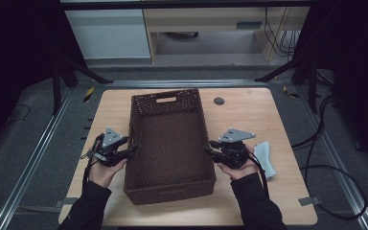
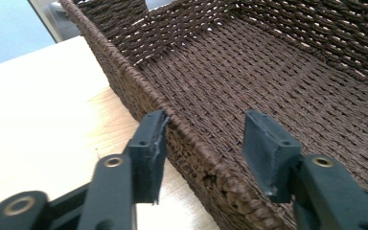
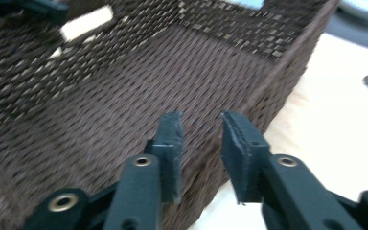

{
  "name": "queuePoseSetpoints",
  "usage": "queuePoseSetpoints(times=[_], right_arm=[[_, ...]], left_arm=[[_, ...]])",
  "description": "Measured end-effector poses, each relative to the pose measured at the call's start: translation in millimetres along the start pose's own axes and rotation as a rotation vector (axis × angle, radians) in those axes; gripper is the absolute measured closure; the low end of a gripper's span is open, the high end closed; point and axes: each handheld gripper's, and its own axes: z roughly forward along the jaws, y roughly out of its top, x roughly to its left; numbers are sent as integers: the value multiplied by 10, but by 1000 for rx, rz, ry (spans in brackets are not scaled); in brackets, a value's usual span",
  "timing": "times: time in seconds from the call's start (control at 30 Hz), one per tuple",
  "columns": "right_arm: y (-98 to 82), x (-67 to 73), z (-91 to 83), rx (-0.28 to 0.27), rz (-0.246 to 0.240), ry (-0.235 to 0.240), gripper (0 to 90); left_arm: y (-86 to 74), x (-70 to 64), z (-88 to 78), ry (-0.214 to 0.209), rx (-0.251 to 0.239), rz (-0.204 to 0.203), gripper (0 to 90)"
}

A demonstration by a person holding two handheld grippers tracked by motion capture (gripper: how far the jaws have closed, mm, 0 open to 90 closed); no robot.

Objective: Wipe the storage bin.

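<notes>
Basket (image 1: 169,143): long axis runs away from me. My left gripper (image 2: 203,143) straddles its left rim, jaws wide, not pressing. My right gripper (image 3: 201,143) straddles its right rim, jaws narrower, pads apparently clear of it.

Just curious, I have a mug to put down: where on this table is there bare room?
Bare table lies behind the right gripper, past the cloth, and left of the basket behind the left gripper. The basket's sides are crowded.

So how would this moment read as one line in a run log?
left gripper: open, astride basket left rim | right gripper: open, astride right rim | basket: empty, on table
</notes>
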Motion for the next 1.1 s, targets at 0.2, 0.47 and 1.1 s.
queuePoseSetpoints(times=[0.2, 0.47, 1.1], right_arm=[[-31, -27, 109, -5, -3, -49, 650], [-50, -2, 130, -8, -3, -31, 734], [-60, -163, -129, -109, 61, -109, 483]], left_arm=[[10, 68, 61, -1, -19, -6, 566], [7, 57, 2, -6, -15, -2, 515], [-71, 9, 74, -8, 59, 16, 532]])
